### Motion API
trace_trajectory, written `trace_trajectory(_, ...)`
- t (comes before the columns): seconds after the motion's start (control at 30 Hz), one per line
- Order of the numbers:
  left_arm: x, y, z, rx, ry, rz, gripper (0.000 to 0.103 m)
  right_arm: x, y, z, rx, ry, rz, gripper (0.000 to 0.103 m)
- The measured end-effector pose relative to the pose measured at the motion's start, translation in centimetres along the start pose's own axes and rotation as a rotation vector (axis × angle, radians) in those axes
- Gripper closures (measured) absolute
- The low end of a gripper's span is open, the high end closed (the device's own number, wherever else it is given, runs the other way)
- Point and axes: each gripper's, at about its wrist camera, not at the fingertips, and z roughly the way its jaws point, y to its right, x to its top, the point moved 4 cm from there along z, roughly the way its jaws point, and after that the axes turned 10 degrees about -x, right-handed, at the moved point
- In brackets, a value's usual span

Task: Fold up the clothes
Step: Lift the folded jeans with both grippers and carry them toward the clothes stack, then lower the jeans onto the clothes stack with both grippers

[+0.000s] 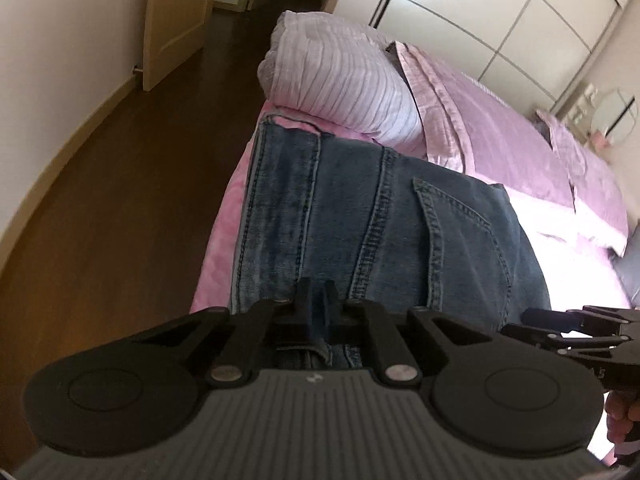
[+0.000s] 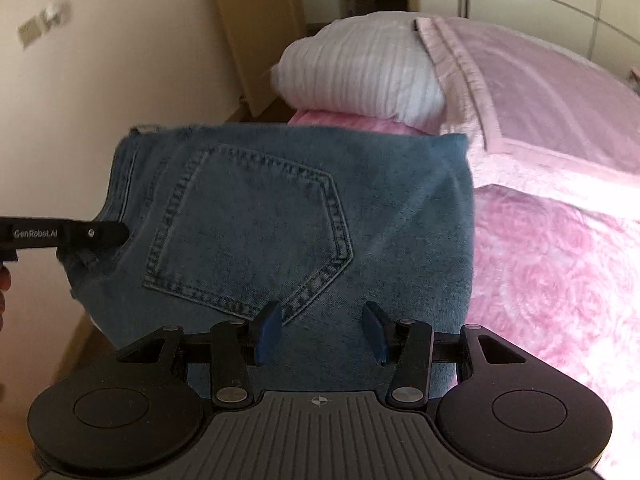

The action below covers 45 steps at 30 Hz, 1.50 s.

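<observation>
1. Right now my left gripper (image 1: 318, 300) is pinched nearly shut on the near edge of the jeans (image 1: 360, 220); a fold of denim shows between its fingers.
2. My right gripper (image 2: 320, 330) stands half open over the near hem, pads either side of the cloth but not pressing on it, so it holds nothing.
3. The jeans lie folded on the pink bed (image 2: 560, 280), back pocket (image 2: 248, 232) up, at the corner next to the floor (image 1: 120, 200).
4. My worry: with only one side gripped, lifting would drag the denim askew and spill the layers. I judge the right needs a bite before any lift.
5. The left holds a thin bit of cloth close to the edge; a quick pull could slip it free.
6. The jeans sit at the bed's edge, so a pull towards me could send them off onto the floor.
7. A white quilt (image 2: 360, 76) sits rolled just beyond the jeans, touching or nearly so; folding forward would run into it.
8. A pink blanket (image 2: 540, 92) lies beside the quilt, clear of the work.
9. The door (image 1: 176, 20) and wardrobe (image 1: 500, 12) stand well apart.
</observation>
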Motion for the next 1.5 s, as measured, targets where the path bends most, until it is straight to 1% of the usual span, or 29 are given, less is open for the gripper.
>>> trace_trajectory(0.13, -0.2, -0.5, 0.6, -0.014, 0.018, -0.018, 0.096, 0.4, -1.1, 0.9, -0.015, 0.020, -0.049, 0.055)
trace_trajectory(0.27, -0.5, -1.4, 0.9, -0.024, 0.023, -0.033, 0.096, 0.6, -1.9, 1.7, -0.021, 0.002, -0.058, 0.055)
trace_trajectory(0.33, -0.2, -1.4, 0.2, -0.038, 0.021, -0.054, 0.097, 1.1, -1.7, 1.3, -0.019, -0.005, -0.054, 0.055)
trace_trajectory(0.4, 0.4, -0.8, -1.0, -0.044, 0.021, -0.058, 0.098, 1.6, -2.0, 0.1, 0.015, 0.003, -0.040, 0.055)
trace_trajectory(0.53, 0.9, 1.3, -3.9, -0.044, 0.025, -0.003, 0.098, 2.5, -2.7, -2.3, 0.090, 0.022, -0.014, 0.055)
trace_trajectory(0.6, 0.4, 2.2, -4.4, -0.043, -0.004, 0.032, 0.097, 2.5, -4.2, -2.9, 0.121, 0.033, -0.057, 0.055)
trace_trajectory(0.67, -0.4, 2.7, -4.0, -0.031, -0.026, 0.067, 0.097, 2.1, -5.7, -2.4, 0.130, 0.009, -0.106, 0.055)
trace_trajectory(0.7, -0.8, 2.6, -3.8, -0.019, -0.029, 0.070, 0.097, 1.6, -6.2, -1.5, 0.126, -0.025, -0.121, 0.055)
trace_trajectory(0.73, -1.3, 2.4, -3.6, -0.009, -0.031, 0.070, 0.098, 1.3, -6.4, -1.0, 0.123, -0.035, -0.132, 0.055)
trace_trajectory(0.83, -1.7, 1.5, -2.7, 0.006, -0.015, 0.010, 0.101, 0.6, -6.9, 0.3, 0.118, -0.052, -0.163, 0.055)
trace_trajectory(0.9, -0.9, 1.9, -2.8, 0.000, -0.006, 0.003, 0.101, 1.4, -6.7, -0.1, 0.118, -0.058, -0.144, 0.055)
trace_trajectory(1.0, 1.4, 2.3, -3.4, -0.001, 0.029, 0.002, 0.100, 2.8, -6.3, -0.8, 0.120, -0.066, -0.111, 0.055)
trace_trajectory(1.1, 4.5, 2.7, -3.4, 0.009, 0.088, 0.020, 0.099, 5.7, -5.9, -1.2, 0.091, 0.000, -0.070, 0.055)
trace_trajectory(1.17, 6.8, 2.7, -2.4, 0.014, 0.110, 0.032, 0.099, 8.0, -6.0, -0.3, 0.064, 0.029, -0.029, 0.055)
trace_trajectory(1.27, 9.0, 2.2, -0.1, 0.016, 0.092, 0.049, 0.099, 10.7, -6.4, 1.4, 0.026, 0.059, 0.011, 0.056)
trace_trajectory(1.33, 9.4, 1.5, 2.1, 0.042, 0.052, 0.063, 0.099, 11.9, -7.0, 3.3, -0.015, 0.047, 0.018, 0.056)
trace_trajectory(1.43, 8.9, 0.0, 3.9, 0.051, 0.019, 0.059, 0.096, 11.6, -6.2, 6.1, -0.056, -0.001, 0.037, 0.055)
trace_trajectory(1.5, 8.3, -0.7, 4.5, 0.043, 0.006, 0.044, 0.096, 11.2, -6.0, 7.1, -0.067, -0.010, 0.022, 0.056)
